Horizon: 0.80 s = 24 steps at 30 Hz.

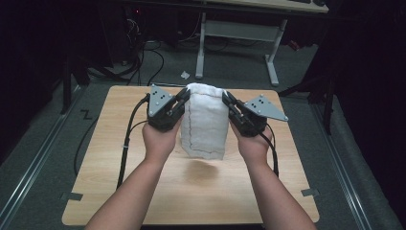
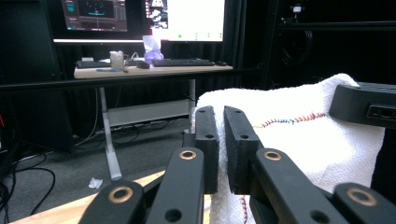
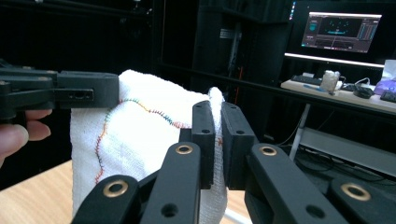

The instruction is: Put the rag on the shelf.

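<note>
A white towel (image 1: 205,122) with a coloured stitched hem hangs above the wooden table (image 1: 119,158), its lower edge off the surface. My left gripper (image 1: 183,97) is shut on the towel's upper left corner. My right gripper (image 1: 227,99) is shut on the upper right corner. In the left gripper view the towel (image 2: 299,140) spreads to the right behind the closed left gripper (image 2: 221,122), with the other gripper's body at the far right. In the right gripper view the towel (image 3: 135,135) is pinched at its edge by the right gripper (image 3: 217,115).
The table's far edge (image 1: 191,87) lies just beyond the towel. Past it stands a desk on white legs (image 1: 200,48) with cables on the floor. A desk with keyboards and monitors (image 2: 154,65) fills the background.
</note>
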Available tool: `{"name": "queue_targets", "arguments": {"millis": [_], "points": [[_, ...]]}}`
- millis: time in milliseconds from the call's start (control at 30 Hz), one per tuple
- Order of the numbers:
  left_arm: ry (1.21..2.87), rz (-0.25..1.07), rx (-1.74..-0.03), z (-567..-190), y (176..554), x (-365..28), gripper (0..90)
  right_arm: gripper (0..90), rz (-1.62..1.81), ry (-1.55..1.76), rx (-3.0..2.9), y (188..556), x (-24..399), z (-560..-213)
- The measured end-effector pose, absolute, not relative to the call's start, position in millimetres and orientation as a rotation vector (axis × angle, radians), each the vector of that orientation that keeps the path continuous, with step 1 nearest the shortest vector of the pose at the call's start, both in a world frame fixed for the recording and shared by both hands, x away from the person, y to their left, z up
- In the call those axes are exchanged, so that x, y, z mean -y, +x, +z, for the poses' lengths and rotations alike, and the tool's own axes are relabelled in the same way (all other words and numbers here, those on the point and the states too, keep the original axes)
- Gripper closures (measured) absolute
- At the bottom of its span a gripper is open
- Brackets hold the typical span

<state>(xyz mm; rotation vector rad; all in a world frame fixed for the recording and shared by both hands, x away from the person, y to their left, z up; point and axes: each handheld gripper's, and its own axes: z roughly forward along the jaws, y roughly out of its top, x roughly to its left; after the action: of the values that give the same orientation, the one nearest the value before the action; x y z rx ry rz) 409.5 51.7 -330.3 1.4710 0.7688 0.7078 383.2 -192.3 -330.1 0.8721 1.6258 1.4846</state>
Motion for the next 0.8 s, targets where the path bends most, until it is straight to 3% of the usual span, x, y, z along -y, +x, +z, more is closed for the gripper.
{"name": "queue_targets", "arguments": {"millis": [800], "points": [[1.498, 0.749, -0.769, -309.7, 466.5, -47.3, 85.2, 85.7, 1.480, 0.949, -1.627, 447.7, 191.9, -309.4]]}}
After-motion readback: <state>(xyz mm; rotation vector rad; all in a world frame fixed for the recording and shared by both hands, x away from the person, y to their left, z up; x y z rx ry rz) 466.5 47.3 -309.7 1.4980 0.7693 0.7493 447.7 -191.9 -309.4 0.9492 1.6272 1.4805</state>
